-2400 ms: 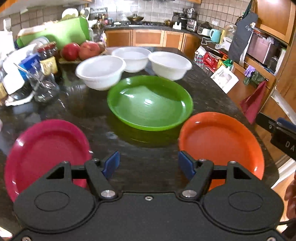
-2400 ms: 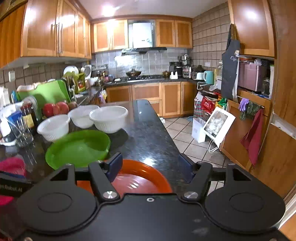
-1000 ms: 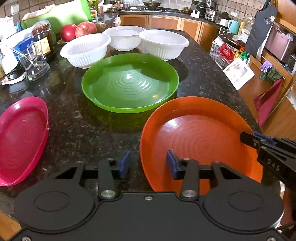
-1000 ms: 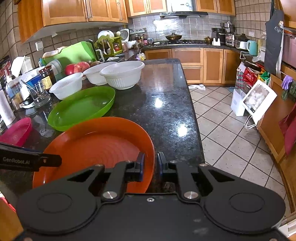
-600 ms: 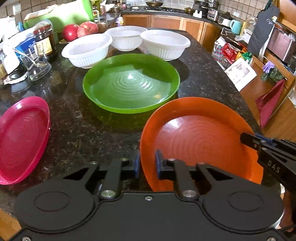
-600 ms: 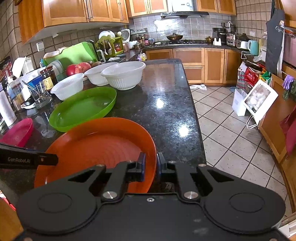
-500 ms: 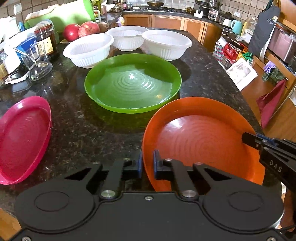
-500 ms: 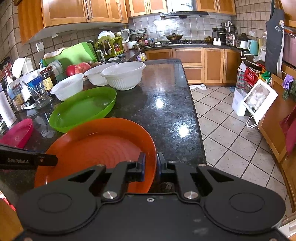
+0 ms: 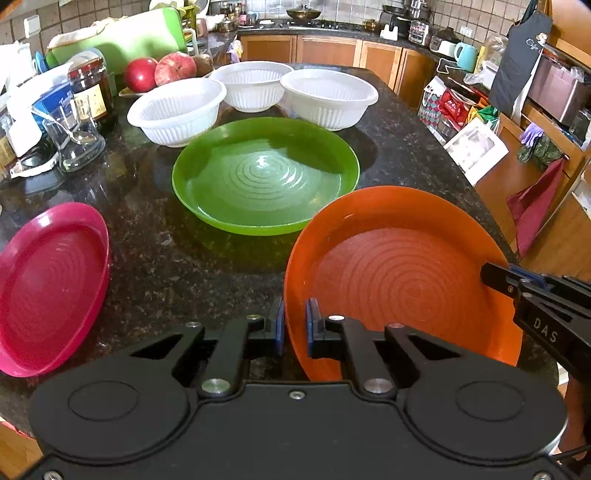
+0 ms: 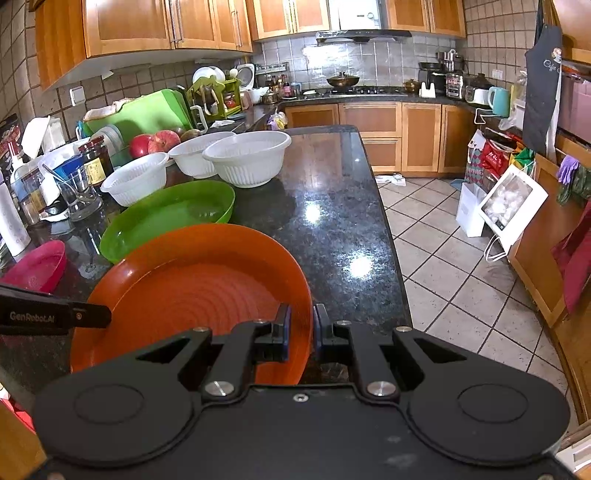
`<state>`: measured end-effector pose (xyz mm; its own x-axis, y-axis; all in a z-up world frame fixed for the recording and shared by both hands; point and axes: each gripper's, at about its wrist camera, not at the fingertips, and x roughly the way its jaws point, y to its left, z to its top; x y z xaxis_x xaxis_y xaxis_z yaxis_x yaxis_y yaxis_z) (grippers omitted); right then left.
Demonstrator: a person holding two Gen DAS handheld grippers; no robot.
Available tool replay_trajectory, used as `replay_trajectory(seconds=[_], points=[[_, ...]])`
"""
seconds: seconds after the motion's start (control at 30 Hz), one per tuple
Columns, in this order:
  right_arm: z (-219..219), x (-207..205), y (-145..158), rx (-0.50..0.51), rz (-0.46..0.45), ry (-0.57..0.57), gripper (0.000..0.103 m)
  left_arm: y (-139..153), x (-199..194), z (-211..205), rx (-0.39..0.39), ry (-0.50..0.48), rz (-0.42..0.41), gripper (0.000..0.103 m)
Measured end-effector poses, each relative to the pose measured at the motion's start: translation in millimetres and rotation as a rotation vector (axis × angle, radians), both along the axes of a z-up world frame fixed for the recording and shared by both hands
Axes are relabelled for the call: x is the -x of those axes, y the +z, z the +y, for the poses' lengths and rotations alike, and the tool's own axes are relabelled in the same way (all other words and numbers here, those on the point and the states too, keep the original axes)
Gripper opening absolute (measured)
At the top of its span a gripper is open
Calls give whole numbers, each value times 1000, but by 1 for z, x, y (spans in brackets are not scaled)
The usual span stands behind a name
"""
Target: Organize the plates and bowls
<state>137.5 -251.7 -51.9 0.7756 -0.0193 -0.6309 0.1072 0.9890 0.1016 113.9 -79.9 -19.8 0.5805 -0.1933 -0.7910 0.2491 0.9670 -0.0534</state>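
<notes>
The left gripper [image 9: 294, 322], wide open 2.4 s ago, is now clamped on the near-left rim of the orange plate [image 9: 399, 280]. Ahead-left lies the green plate [image 9: 264, 175]. The right gripper [image 10: 301, 328] is pinched on the plate's right rim. A two-handed lift onto the green plate is judged next.

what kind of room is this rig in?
A home kitchen, by the look of it: stove with a wok, wooden wall cabinets, and a granite counter holding plates and bowls.
</notes>
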Motion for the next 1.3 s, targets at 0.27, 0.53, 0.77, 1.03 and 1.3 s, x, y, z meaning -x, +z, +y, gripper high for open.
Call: replay_trajectory(seconds=[0.27,0.53,0.77,1.03,1.3], points=[[14,3,4,16,-10,-14,14,1,1,8,-5,-16,-11,14],[41,3,14,24,-24,-18,14,9,0,32,-10,-22,-27,15],[73,1,26,26,-48,-10,14,19,-1,60,-17,-18,-50,15],[117,-10,35,27,-61,33,14,28,-5,109,-21,16,-73,15],[174,-21,43,30,-74,79,14,30,-11,163,-21,57,-72,16]])
